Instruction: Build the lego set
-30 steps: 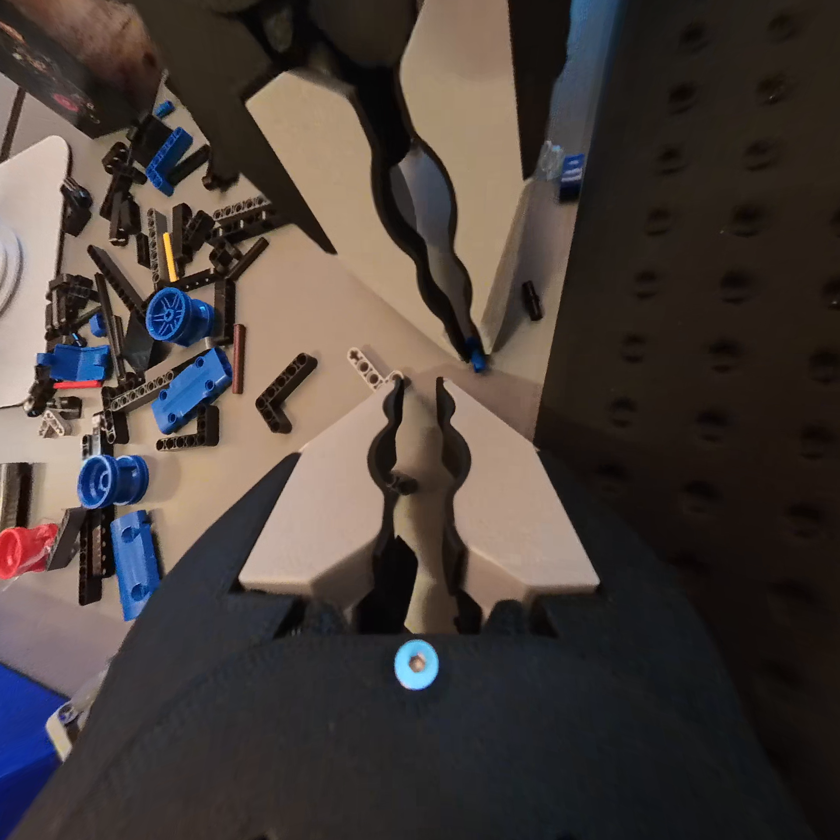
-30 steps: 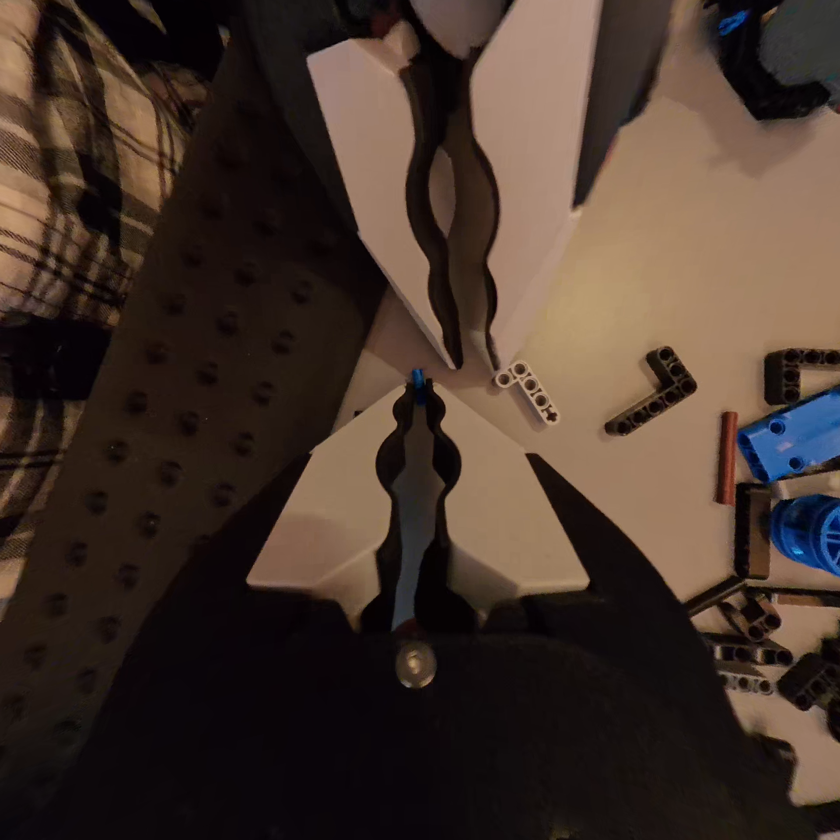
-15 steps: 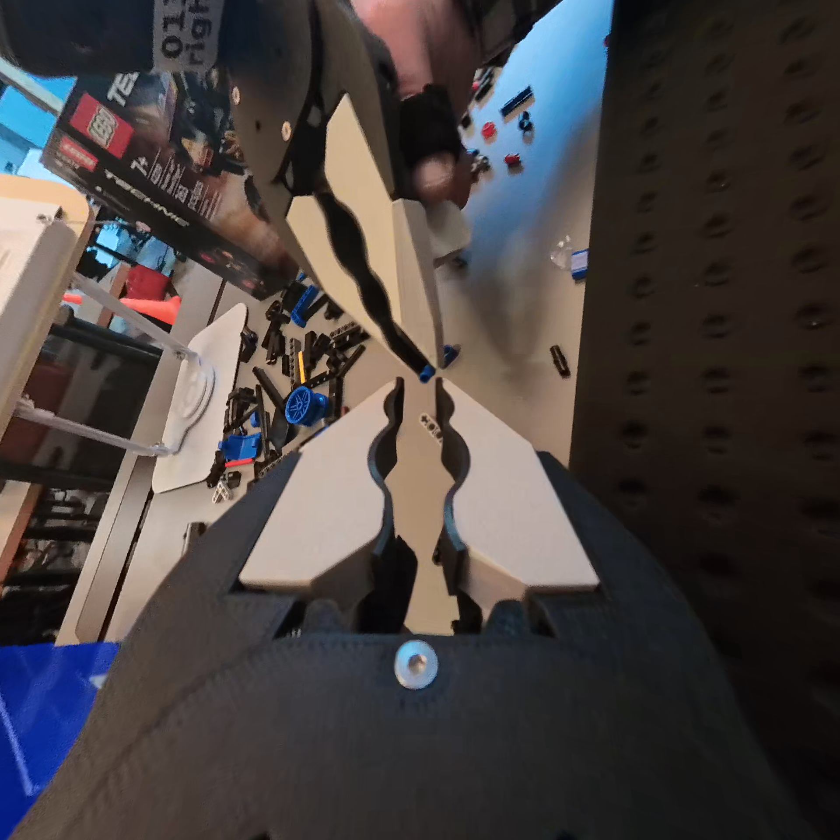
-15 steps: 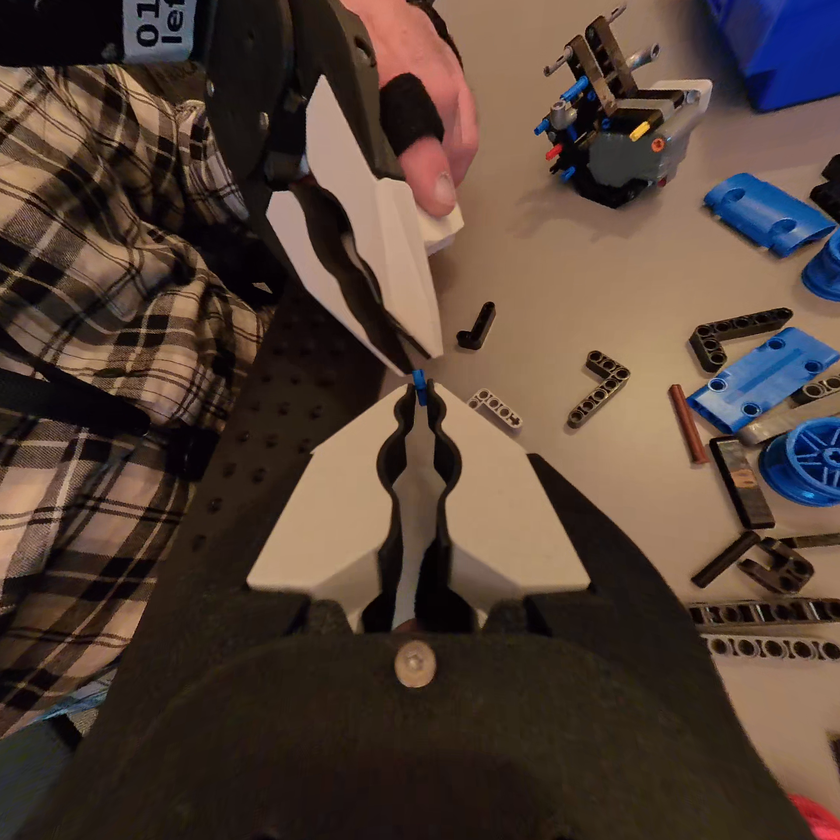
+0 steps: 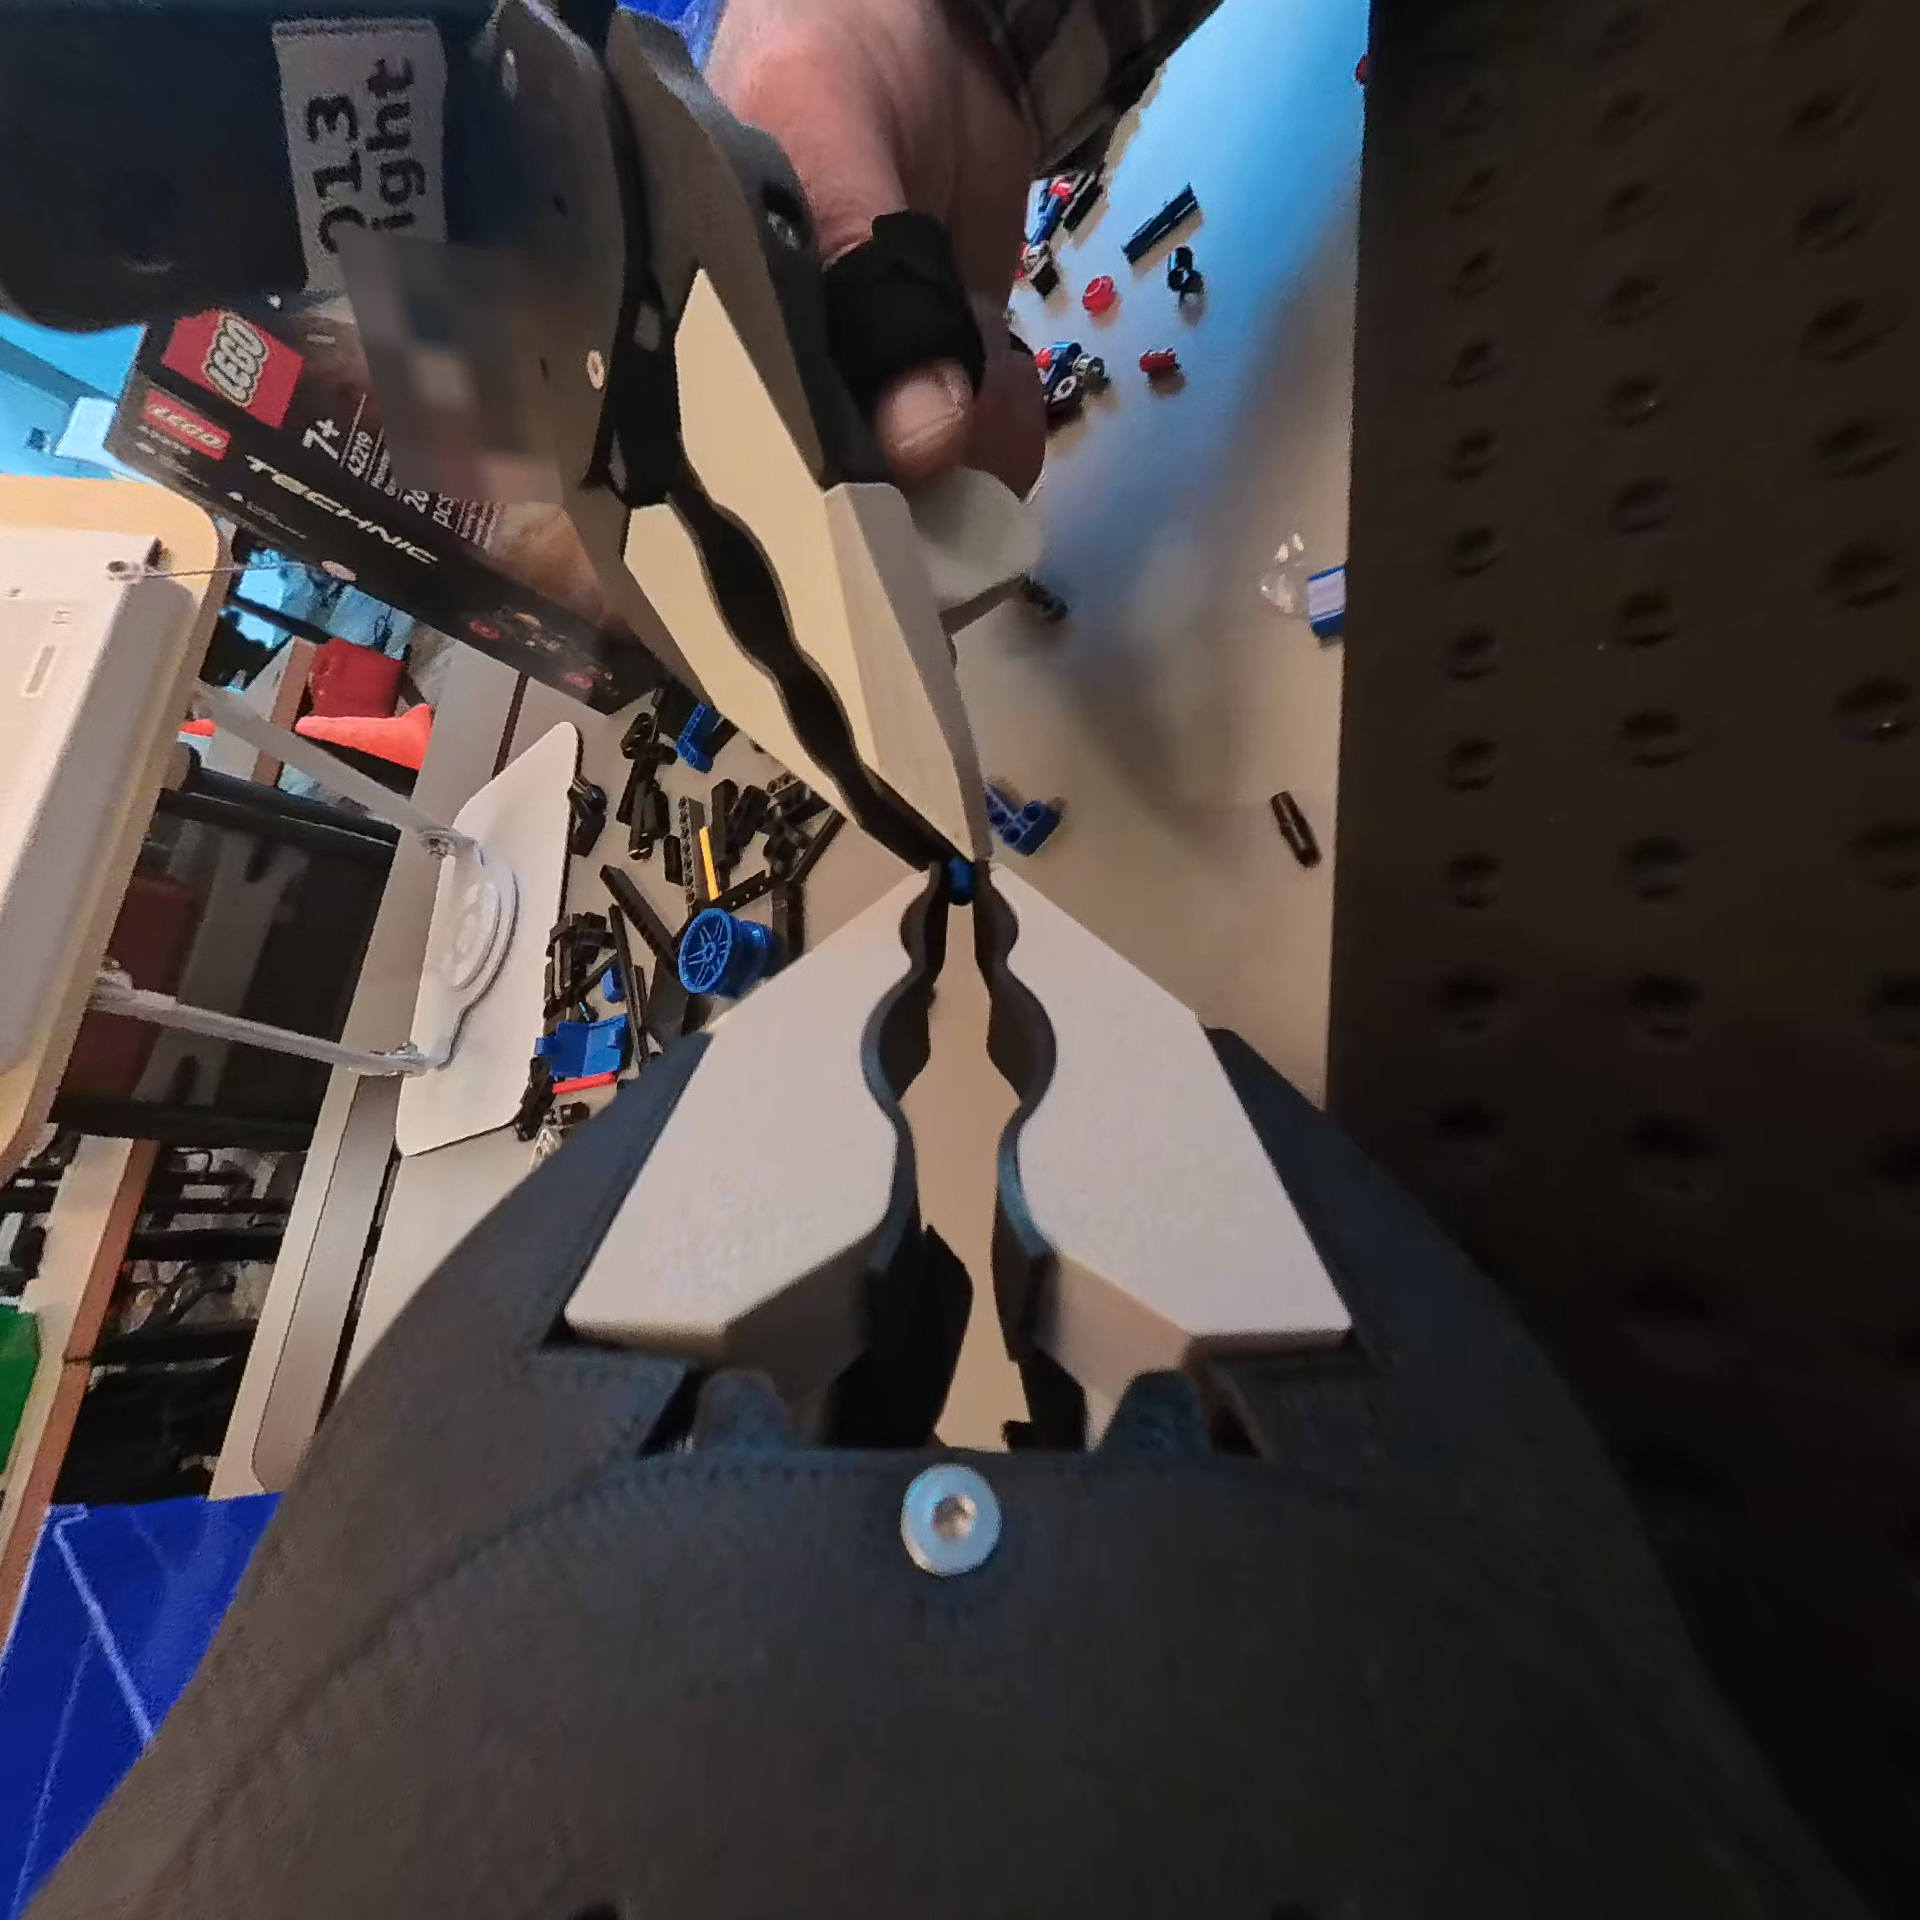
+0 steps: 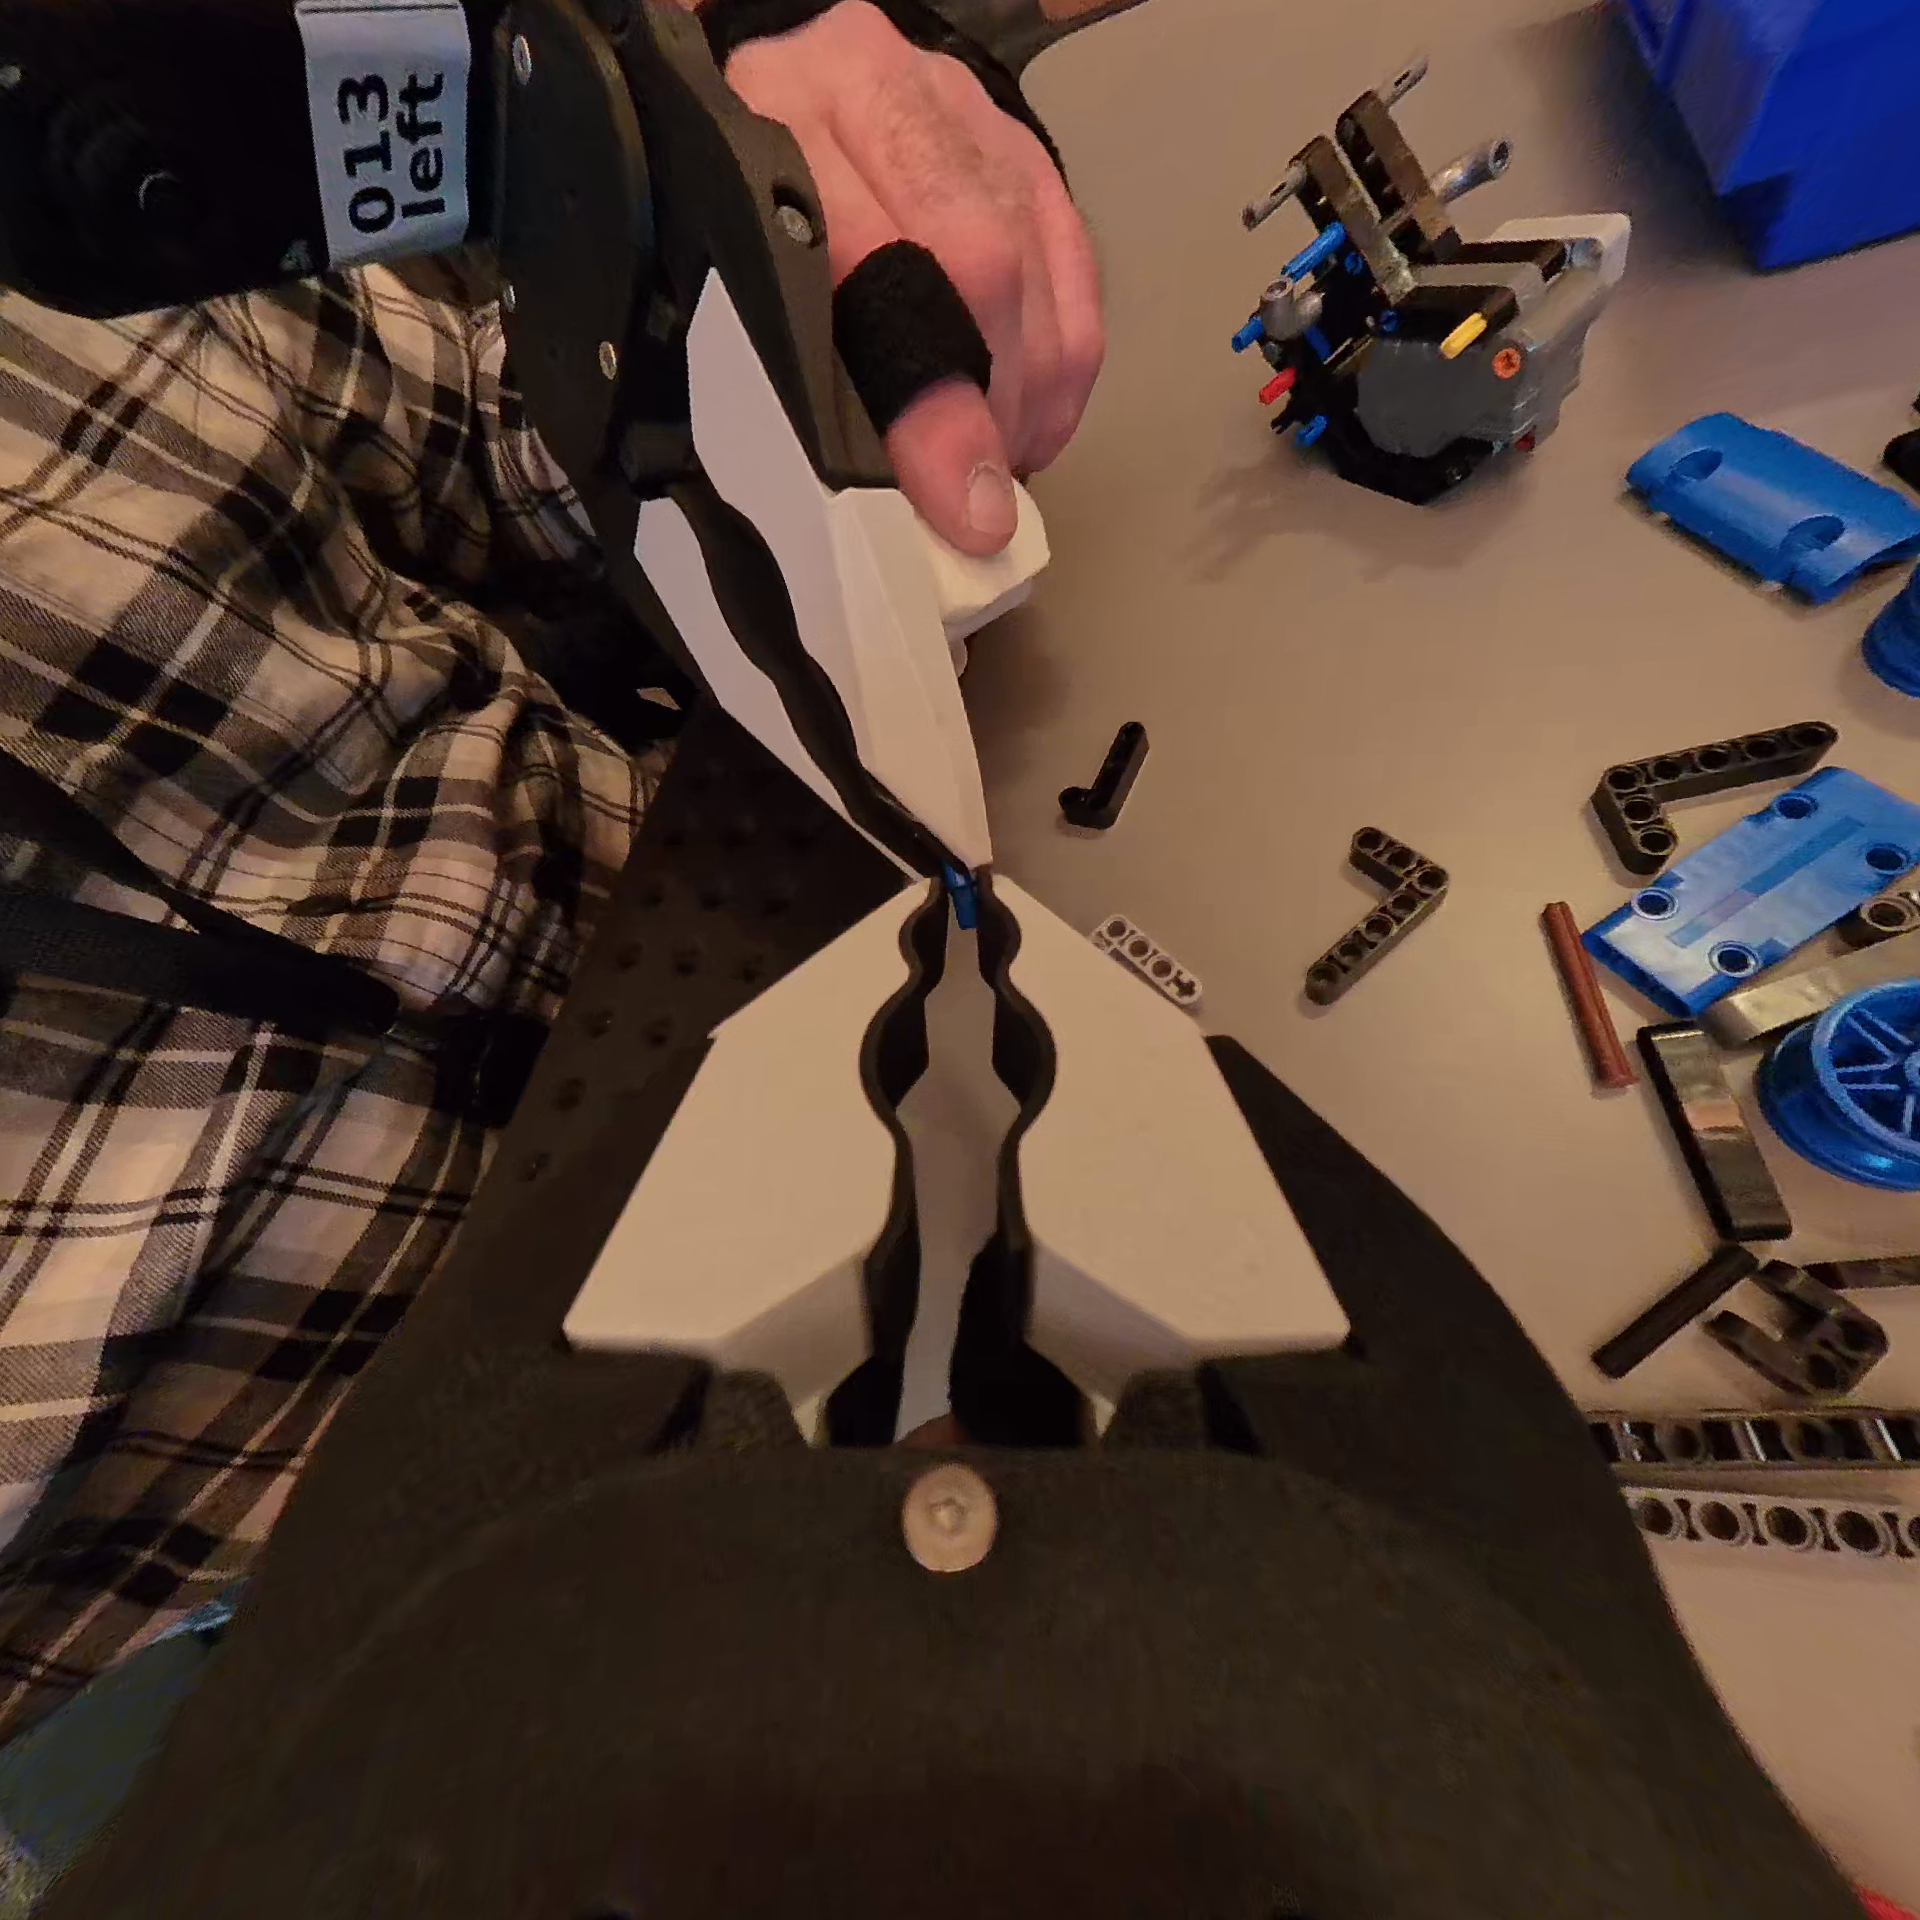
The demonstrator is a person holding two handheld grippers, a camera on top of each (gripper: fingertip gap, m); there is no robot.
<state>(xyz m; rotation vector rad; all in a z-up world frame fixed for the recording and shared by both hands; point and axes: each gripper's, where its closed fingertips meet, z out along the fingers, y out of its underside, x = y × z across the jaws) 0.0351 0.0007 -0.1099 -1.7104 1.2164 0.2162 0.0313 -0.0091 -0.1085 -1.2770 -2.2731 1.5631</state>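
Note:
A small blue pin [image 6: 963, 896] sits between my two grippers, above the table. My right gripper [image 6: 961, 902] is shut on its near end. My left gripper [image 5: 961, 891] meets it tip to tip and has closed around the same pin [image 5: 961, 879]. In the right wrist view the left gripper [image 6: 951, 854] comes down from the upper left, held by a hand. In the left wrist view the right gripper [image 5: 948, 854] comes from the upper left. A partly built grey and black model [image 6: 1434, 343] stands at the back of the table.
Loose parts lie to the right: a small grey beam [image 6: 1148, 961], a black L beam [image 6: 1377, 914], blue panels [image 6: 1766, 904] and a blue wheel [image 6: 1849, 1091]. A black perforated mat [image 5: 1642, 727] lies beside the grippers. The set's box [image 5: 343, 488] stands behind a pile of parts [image 5: 707, 831].
Both grippers rose off the table and tilted. The left gripper's fingers narrowed and came onto the blue pin that the right gripper holds.

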